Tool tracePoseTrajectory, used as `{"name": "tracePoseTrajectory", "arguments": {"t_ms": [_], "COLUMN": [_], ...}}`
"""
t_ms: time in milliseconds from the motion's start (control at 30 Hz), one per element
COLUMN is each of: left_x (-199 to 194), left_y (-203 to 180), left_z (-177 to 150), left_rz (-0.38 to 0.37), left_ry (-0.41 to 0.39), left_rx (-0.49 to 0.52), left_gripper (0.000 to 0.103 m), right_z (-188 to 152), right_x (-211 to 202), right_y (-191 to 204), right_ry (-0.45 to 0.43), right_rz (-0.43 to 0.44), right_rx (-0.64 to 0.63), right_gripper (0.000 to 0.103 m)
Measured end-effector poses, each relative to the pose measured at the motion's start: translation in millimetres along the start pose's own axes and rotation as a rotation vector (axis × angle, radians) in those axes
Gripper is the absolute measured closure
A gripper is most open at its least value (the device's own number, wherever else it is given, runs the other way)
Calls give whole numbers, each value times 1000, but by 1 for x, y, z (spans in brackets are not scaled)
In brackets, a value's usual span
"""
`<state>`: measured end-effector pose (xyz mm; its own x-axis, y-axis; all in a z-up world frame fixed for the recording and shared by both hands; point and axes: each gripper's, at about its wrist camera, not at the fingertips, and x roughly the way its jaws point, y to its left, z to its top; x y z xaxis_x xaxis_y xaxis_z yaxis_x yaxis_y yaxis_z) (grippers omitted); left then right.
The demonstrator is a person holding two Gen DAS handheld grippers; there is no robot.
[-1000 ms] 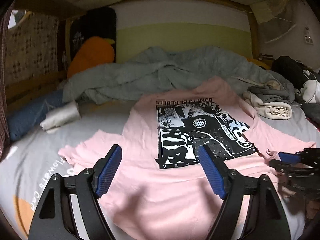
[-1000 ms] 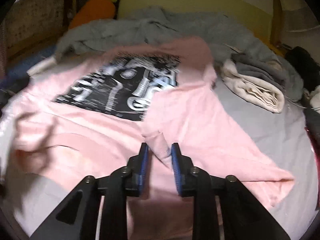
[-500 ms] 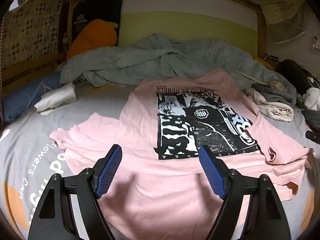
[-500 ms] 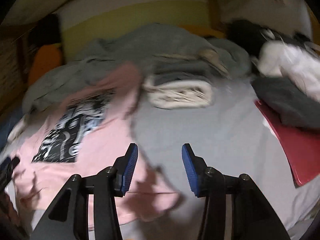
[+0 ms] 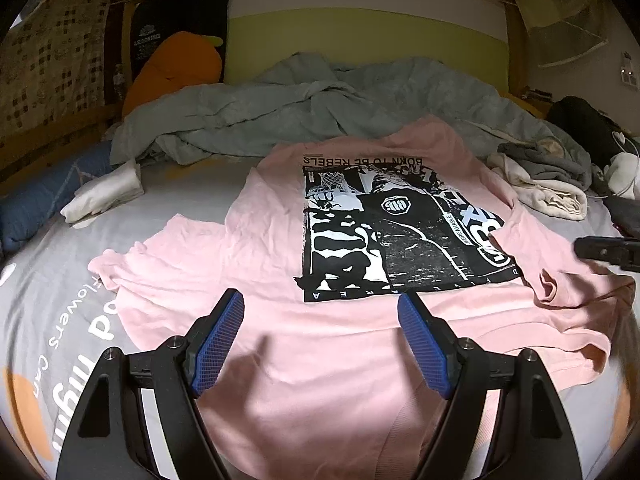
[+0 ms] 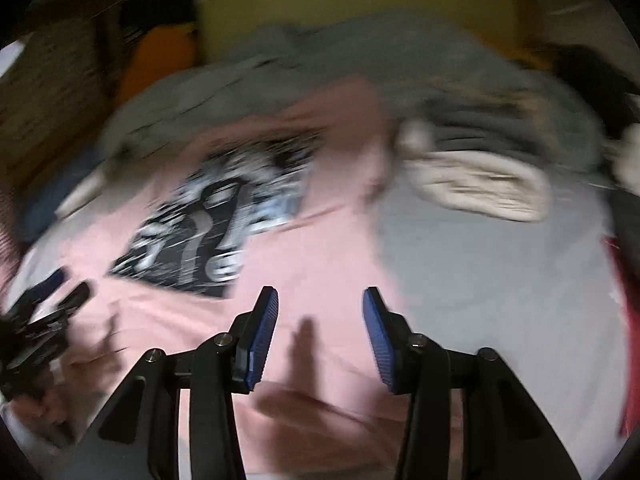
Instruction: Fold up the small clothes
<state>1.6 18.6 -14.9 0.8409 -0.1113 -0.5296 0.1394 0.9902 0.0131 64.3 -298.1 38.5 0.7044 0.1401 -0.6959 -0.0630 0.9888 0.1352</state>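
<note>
Pink T-shirt (image 5: pixel 260 240), black-and-white print (image 5: pixel 400 236)

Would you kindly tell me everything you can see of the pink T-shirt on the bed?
The pink T-shirt is soft knit cotton by its look, spread print-up on the grey bedsheet. Its black-and-white graphic reads "BORN TO BE REBELS", upside down from the left wrist view. One sleeve lies spread flat to the left in that view; the opposite sleeve is folded in over the print's corner. The far edge touches the rumpled grey-green blanket. The cloth is lightly wrinkled. Neither claw grips it.
</note>
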Motion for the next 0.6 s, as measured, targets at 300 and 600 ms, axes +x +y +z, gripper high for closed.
{"name": "tracePoseTrajectory", "arguments": {"t_ms": [300, 600], "left_x": [5, 8], "left_y": [3, -4], "left_z": [-1, -3], "left_rz": [-9, 3], "left_ry": [26, 47], "left_rx": [-24, 11], "left_gripper": [25, 25], "right_z": [-15, -36], "right_x": [34, 1], "right_y": [1, 37], "right_ry": [118, 148], "right_rz": [190, 284], "right_rx": [-4, -236], "right_gripper": [81, 99]}}
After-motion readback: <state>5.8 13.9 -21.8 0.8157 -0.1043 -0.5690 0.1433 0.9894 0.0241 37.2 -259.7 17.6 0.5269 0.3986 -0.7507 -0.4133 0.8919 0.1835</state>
